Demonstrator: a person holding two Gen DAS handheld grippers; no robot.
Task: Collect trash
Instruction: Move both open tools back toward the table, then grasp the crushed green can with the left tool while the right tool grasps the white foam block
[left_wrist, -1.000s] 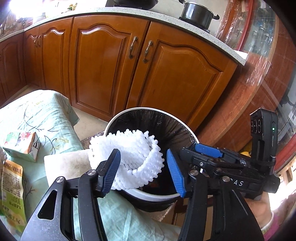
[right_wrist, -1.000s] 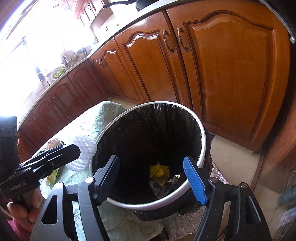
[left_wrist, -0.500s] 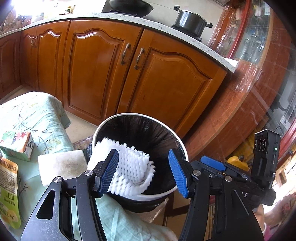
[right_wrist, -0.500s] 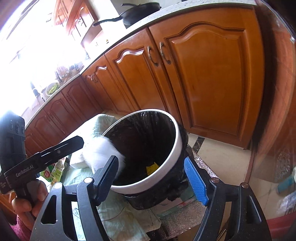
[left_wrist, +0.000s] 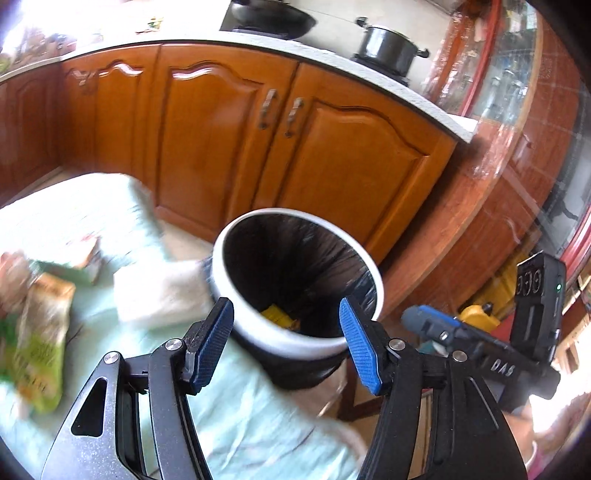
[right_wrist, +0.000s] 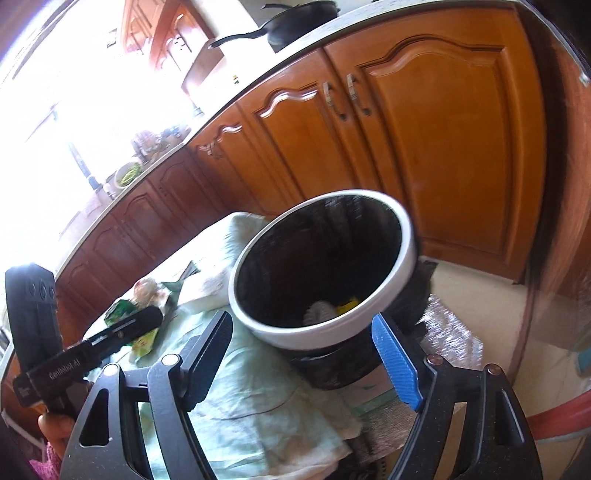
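My left gripper (left_wrist: 286, 343) jaws stood spread and empty, the white foam net (right_wrist: 318, 311) having just dropped into the bin (right_wrist: 404, 236), freeing me for the worktop's (left_wrist: 258, 424) remaining wrappers (left_wrist: 40, 332).

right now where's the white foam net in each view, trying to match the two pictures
Left wrist: the white foam net is not visible; only a yellow scrap shows deep in the bin.
Right wrist: it lies at the bottom of the bin, beside the yellow scrap, lower centre of the picture.
Shared landmark: the bin's white rim, just beyond the open fingers in both views.
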